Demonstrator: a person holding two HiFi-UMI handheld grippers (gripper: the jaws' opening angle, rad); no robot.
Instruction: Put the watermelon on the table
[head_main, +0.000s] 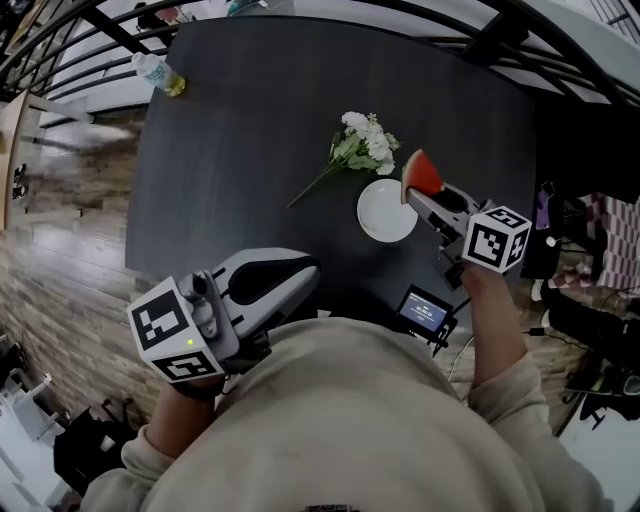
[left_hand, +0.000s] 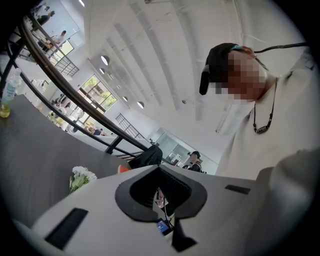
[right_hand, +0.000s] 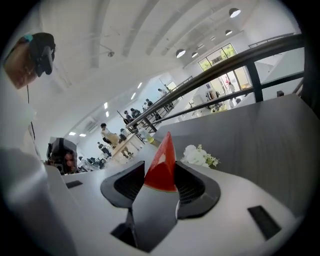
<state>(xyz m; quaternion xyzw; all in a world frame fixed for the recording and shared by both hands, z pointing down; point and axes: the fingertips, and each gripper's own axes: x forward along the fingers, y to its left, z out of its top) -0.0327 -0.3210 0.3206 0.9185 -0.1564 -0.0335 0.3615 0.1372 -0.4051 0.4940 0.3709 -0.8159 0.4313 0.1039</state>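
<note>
1. A dark grey tabletop (head_main: 250, 130) with a rounded far edge fills the middle of the head view. A black railing (head_main: 90, 30) curves across the top of the frame, and wood-look flooring (head_main: 60, 230) shows at the left.
2. In the gripper views the room is a bright white hall with ceiling lights, large windows and distant people.
3. On the tabletop are a plastic bottle (head_main: 158, 74) of yellowish liquid at upper left, a bunch of white flowers (head_main: 362, 140) and a white plate (head_main: 385, 212) near the centre. A small device with a lit screen (head_main: 424, 310) sits at the lower right edge.
4. The watermelon slice (head_main: 422, 175) is gripped by the fingers of the right gripper (head_main: 425, 197), just beside the plate's upper right rim in the head view. Whether it touches the tabletop cannot be told.
5. In the right gripper view the slice (right_hand: 161, 165) stands on end. Its long axis runs from the base between the fingers to a sharp tip pointing up and away from the gripper (right_hand: 162, 182).
6. It is a narrow triangular wedge of solid red flesh with a thin pale line at the base.
7. The left gripper (head_main: 300, 270), at lower left by the person's beige sleeve, has its fingers spread and empty.
</note>
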